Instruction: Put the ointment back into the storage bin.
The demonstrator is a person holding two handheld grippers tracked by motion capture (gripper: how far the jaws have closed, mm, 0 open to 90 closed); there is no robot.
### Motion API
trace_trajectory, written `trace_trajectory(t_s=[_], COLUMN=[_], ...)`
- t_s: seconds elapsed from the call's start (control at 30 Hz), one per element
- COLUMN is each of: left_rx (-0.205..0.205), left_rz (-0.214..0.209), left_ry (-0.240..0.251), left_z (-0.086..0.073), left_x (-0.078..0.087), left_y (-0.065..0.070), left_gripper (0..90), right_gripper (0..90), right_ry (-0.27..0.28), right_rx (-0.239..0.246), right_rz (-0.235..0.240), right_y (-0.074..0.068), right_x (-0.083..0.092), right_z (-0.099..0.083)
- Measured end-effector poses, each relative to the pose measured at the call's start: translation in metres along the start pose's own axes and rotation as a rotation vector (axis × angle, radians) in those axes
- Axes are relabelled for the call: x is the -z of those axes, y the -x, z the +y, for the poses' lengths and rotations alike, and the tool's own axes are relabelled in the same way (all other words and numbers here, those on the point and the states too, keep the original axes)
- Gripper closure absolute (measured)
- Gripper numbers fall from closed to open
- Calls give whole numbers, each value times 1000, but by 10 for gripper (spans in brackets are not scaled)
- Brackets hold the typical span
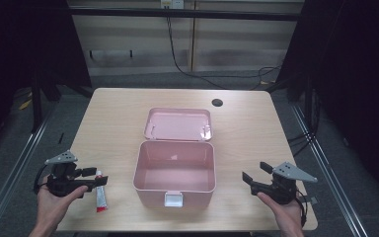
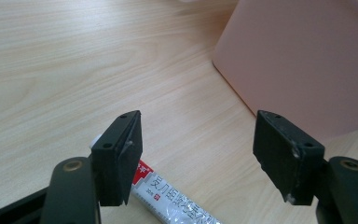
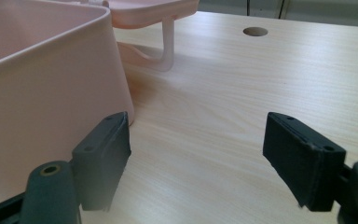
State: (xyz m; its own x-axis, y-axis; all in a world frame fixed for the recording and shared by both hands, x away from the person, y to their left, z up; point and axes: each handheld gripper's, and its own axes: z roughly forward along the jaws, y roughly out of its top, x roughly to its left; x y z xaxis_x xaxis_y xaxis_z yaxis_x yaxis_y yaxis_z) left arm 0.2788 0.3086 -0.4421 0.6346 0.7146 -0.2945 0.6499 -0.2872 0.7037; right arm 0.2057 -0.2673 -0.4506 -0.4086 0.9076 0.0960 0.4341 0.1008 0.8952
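Observation:
An open pink box stands in the middle of the wooden table, its lid folded back behind it. A small white tube with a red end lies flat on the table left of the box. My left gripper hovers just over that tube with its jaws wide apart; in the left gripper view the tube lies below the jaws, untouched, with the box wall at the upper right. My right gripper is open to the right of the box, with nothing between its jaws.
The box's white front latch faces the near edge. A round cable hole sits at the table's far right. Bare wood lies to the left of the tube and to the right of the box. Dark floor and metal rails flank the table.

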Motion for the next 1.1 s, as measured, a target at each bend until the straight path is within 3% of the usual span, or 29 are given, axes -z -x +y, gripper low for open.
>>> trace_trajectory(t_s=[0.17,0.33,0.43,0.5,0.6,0.7,0.77,0.87,1.03,1.1], left_rx=[10,14,-26,-30,-54,-109,-87,-71,-48,-25], left_rz=[-17,-48,-10,-31,-29,-27,-38,-9,-30,-2], left_ry=[-1,-34,-82,-103,-148,-198,-214,-254,-246,-278], left_z=[0,8,13,16,23,31,34,36,34,32], left_x=[2,10,14,16,17,15,13,7,3,1], left_y=[2,6,11,12,16,19,19,17,8,2], left_gripper=[348,368,416,417,435,424,423,438,430,422], right_gripper=[205,189,199,212,226,234,229,227,228,229], right_ry=[-3,-11,-23,-24,-27,-42,-48,-60,-62,-66], right_rx=[-15,-18,-17,-17,-8,5,6,13,18,18], right_rz=[22,49,59,69,80,90,93,98,104,106], right_y=[-2,-3,-3,-4,-5,-7,-7,-8,-8,-8], right_x=[1,0,0,0,-1,-2,-3,-3,-3,-3], right_z=[0,0,1,1,1,1,1,1,0,0])
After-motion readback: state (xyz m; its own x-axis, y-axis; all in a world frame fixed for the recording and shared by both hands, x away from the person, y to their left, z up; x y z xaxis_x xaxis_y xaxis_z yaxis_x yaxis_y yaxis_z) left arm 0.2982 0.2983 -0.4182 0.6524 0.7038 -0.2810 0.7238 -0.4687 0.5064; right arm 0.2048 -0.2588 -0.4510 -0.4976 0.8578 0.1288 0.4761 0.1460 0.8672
